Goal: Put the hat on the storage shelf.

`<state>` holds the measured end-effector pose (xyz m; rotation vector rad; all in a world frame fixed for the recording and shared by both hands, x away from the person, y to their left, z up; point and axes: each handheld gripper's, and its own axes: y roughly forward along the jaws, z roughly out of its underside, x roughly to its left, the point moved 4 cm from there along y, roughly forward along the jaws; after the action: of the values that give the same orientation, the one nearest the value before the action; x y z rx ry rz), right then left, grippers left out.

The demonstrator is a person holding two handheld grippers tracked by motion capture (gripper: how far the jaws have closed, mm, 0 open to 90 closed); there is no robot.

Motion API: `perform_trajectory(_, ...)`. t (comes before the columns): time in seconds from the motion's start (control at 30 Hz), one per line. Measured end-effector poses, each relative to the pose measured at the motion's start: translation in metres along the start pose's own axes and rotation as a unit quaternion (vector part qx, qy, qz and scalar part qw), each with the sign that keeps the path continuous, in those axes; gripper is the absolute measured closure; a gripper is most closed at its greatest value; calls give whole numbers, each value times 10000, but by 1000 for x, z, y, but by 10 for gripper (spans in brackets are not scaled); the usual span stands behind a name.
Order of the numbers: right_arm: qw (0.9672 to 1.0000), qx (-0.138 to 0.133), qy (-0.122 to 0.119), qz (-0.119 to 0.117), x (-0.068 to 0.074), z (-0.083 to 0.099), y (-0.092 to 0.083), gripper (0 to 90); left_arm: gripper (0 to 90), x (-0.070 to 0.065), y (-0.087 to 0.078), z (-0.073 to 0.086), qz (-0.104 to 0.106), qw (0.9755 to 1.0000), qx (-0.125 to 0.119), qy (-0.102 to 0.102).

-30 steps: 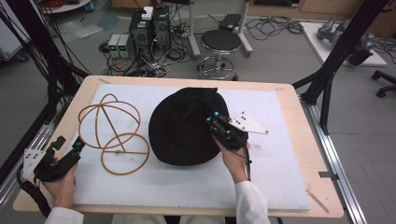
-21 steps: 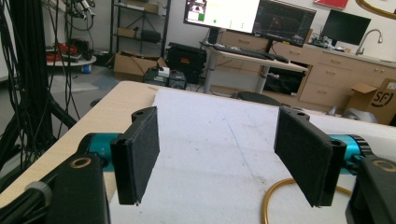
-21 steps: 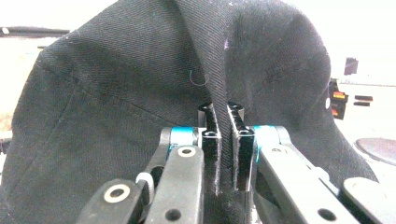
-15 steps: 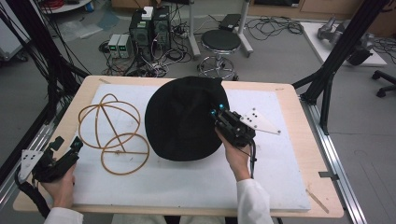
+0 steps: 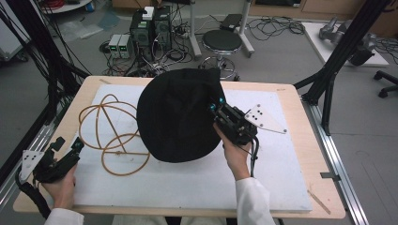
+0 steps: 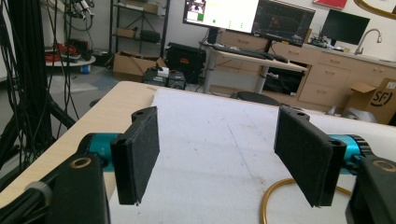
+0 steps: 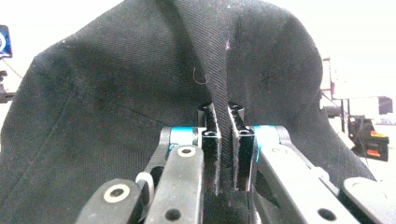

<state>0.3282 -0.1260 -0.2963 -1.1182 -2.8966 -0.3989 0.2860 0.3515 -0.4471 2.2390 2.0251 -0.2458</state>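
A round black cloth [image 5: 176,115] hangs lifted over the middle of the white mat, its right edge pinched in my right gripper [image 5: 215,104], which is shut on it. In the right gripper view the cloth [image 7: 140,84] rises in a fold between the two pressed jaws of that gripper [image 7: 223,140]. A tan wire frame of joined hoops [image 5: 110,133] lies on the mat to the left, partly hidden behind the cloth. My left gripper [image 5: 65,146] rests at the table's front left corner, open, with nothing between its pads [image 6: 140,154]; a curve of the tan hoop [image 6: 280,196] shows beside its right jaw.
A white mat [image 5: 281,187] covers most of the wooden table [image 5: 300,101]. Black frame posts [image 5: 333,75] stand at both sides. Behind the table are a stool [image 5: 224,43], computer boxes and cables on the floor.
My right gripper has risen with the cloth, which now stands higher and more spread out. The left gripper has stayed where it was.
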Motion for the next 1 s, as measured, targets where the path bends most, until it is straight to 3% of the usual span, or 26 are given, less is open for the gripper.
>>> perform_trajectory(0.23,9998,-44,-131,-172,15,-14,17,861,311,0,0,0,18,10000,1,3)
perform_trajectory(0.53,9993,-56,-73,-364,29,-17,33,861,312,4,1,1,-5,9999,23,-138)
perform_trajectory(1.0,9967,-48,26,-809,68,-24,82,860,312,4,0,0,30,9999,12,-128)
